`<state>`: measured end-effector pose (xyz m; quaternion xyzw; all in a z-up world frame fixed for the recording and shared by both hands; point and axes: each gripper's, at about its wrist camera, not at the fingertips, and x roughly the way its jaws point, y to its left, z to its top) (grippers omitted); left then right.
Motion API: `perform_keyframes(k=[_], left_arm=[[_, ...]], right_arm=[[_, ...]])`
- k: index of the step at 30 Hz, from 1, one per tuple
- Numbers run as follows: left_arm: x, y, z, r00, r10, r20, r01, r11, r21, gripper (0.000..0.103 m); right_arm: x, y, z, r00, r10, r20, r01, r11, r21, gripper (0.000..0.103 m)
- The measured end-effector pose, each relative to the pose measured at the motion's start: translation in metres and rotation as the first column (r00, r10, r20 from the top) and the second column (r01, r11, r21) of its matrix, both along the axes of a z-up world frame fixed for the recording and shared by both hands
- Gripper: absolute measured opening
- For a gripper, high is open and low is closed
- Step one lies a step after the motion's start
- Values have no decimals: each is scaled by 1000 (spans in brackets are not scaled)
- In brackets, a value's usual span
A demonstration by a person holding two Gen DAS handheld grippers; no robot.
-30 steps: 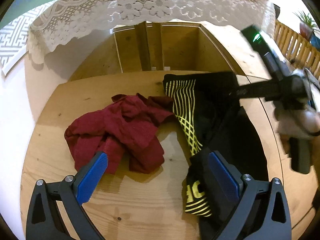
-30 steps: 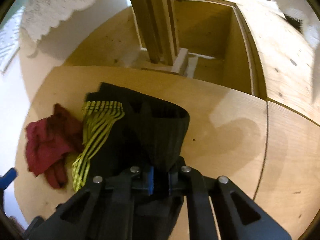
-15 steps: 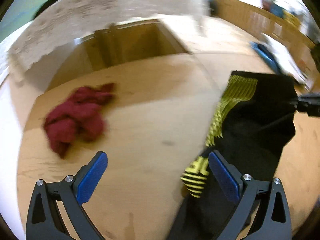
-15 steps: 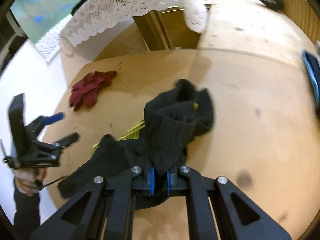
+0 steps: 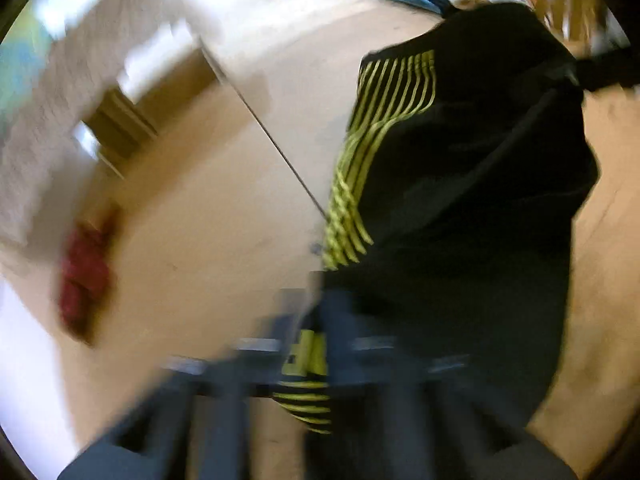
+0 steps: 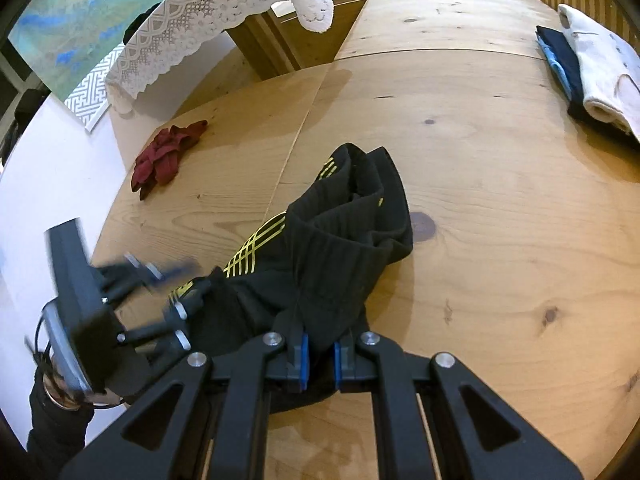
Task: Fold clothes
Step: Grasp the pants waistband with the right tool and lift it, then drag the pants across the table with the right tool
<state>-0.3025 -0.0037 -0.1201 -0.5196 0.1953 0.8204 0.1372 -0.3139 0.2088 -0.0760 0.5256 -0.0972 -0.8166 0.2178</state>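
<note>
Black shorts with yellow stripes (image 6: 336, 256) hang bunched over the wooden table (image 6: 500, 208), lifted at both ends. My right gripper (image 6: 320, 354) is shut on one end of the shorts. My left gripper (image 6: 176, 284) is at the left in the right wrist view, blurred, closing on the other end by the yellow lettering. In the blurred left wrist view the shorts (image 5: 460, 184) fill the right half, and my left gripper (image 5: 316, 344) has its fingers close together on the fabric.
A crumpled red garment (image 6: 166, 156) lies at the far left of the table and shows blurred in the left wrist view (image 5: 86, 276). Folded white and dark blue clothes (image 6: 588, 76) are stacked at the right edge. A lace cloth (image 6: 224, 12) hangs at the back.
Both grippers have carried the black shorts to the right, away from the red garment. My left gripper, open before, has closed on the shorts' lower end.
</note>
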Motion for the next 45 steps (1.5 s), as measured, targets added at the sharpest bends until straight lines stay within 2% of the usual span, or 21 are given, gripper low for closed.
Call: perform_keyframes(k=[3,5,7,9,13,15,16,19,20,21,23,26,29,31,32,35,37,38,40,43,45], left_arm=[[-5,-24,7,998,48,30,-51,993,105,1],[0,-33,14,998,57,13,-58,992,116,1],[6,-36,20,999,52,-6,-51,994,100,7],[10,-38,26,998,50,-42,-47,996,80,33],[15,-34,29,997,36,-69,-32,997,65,43],[13,-29,25,997,36,-69,-33,998,46,71],[11,-25,22,996,36,-80,-34,999,18,72],[5,-13,10,995,21,-94,-26,998,-50,70],[5,-10,9,996,6,-85,-10,999,-42,53],[4,-9,7,998,1,-64,-3,1000,-21,8],[-1,-8,2,1000,3,-17,-2,999,34,4],[4,-16,10,1000,-13,-11,14,991,136,4],[29,-38,35,1000,-29,-8,30,951,309,4],[57,-47,52,997,-80,-22,83,929,361,4],[72,-49,58,993,-111,-26,113,926,360,4],[93,-47,67,987,-142,-71,156,953,259,8],[93,-40,74,984,-147,-100,166,962,217,17],[91,-36,79,981,-153,-119,175,963,207,26],[84,-29,88,975,-144,-167,174,968,181,26],[68,-38,91,983,-88,-161,119,974,193,26],[65,-47,85,986,-45,-163,71,985,159,26]], right_arm=[[1,5,5,1000,2,-8,-2,1000,-11,8],[1,6,5,1000,2,-10,-2,1000,-10,8],[0,7,5,1000,0,-9,0,1000,-8,8],[-2,7,2,1000,-4,-4,4,1000,-5,8],[-2,9,-4,1000,-8,11,8,1000,2,8],[-2,11,-7,1000,-10,21,10,1000,10,9],[-2,12,-8,1000,-13,27,13,1000,10,9],[-2,13,-10,999,-15,35,14,1000,16,9],[-2,12,-11,999,-15,37,15,1000,19,9],[-3,12,-11,999,-16,39,15,1000,21,9],[-5,13,-13,999,-22,44,21,1000,17,10],[-8,20,-13,998,-43,36,43,999,8,9],[-8,31,-6,997,-71,9,71,997,-13,9],[-3,43,3,995,-93,-19,92,995,-35,9],[2,47,8,994,-98,-42,96,994,-50,9],[31,41,31,983,-21,-185,20,1000,-5,9],[47,30,39,978,47,-204,-48,999,1,9],[50,27,43,978,65,-198,-73,997,-33,9],[58,19,55,973,86,-216,-98,994,-48,9],[62,14,65,960,102,-262,-86,994,71,9],[54,25,56,968,64,-241,-35,992,120,9]])
